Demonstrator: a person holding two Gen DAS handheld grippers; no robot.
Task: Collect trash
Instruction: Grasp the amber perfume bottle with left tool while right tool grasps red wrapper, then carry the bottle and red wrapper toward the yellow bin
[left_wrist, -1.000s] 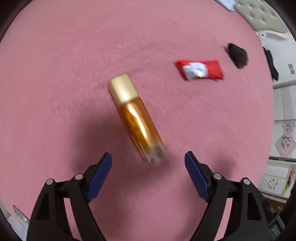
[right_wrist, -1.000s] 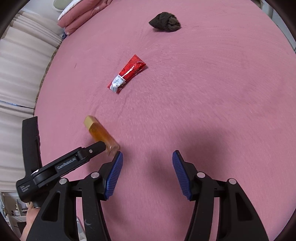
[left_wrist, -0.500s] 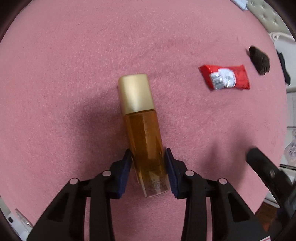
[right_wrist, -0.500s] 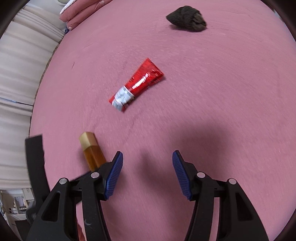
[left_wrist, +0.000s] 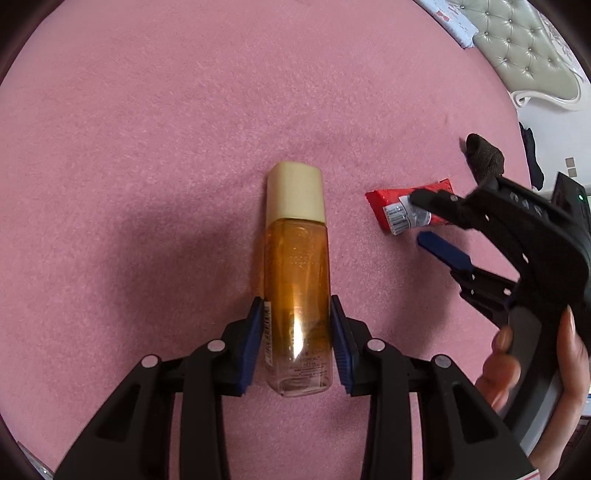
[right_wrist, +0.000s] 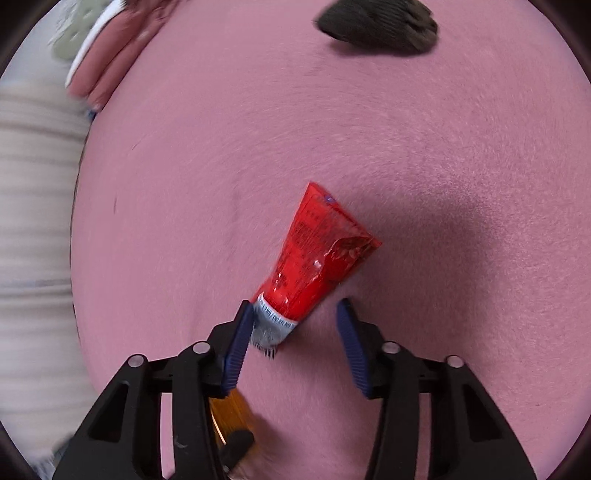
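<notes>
The amber bottle (left_wrist: 296, 295) with a cream cap lies on the pink bedspread (left_wrist: 147, 147) at the centre of the left wrist view, cap toward the top of the frame. The left tool (left_wrist: 297, 343) has both blue pads pressed against the bottle's lower sides, closed on it.

To the right of the bottle in that view lies a red wrapper (left_wrist: 384, 205) with a silver end, partly covered by the right tool (left_wrist: 428, 218), which reaches in from the right edge with a person's hand (left_wrist: 535, 362) on its grip.

In the right wrist view the red wrapper (right_wrist: 317, 254) sits mid-frame, its silver end low between the blue pads. The right tool (right_wrist: 295, 332) is closing: the left pad touches the silver end, the right pad stands apart.

A dark crumpled cloth (right_wrist: 376, 27) lies at the top of that frame, well apart from the wrapper.
</notes>
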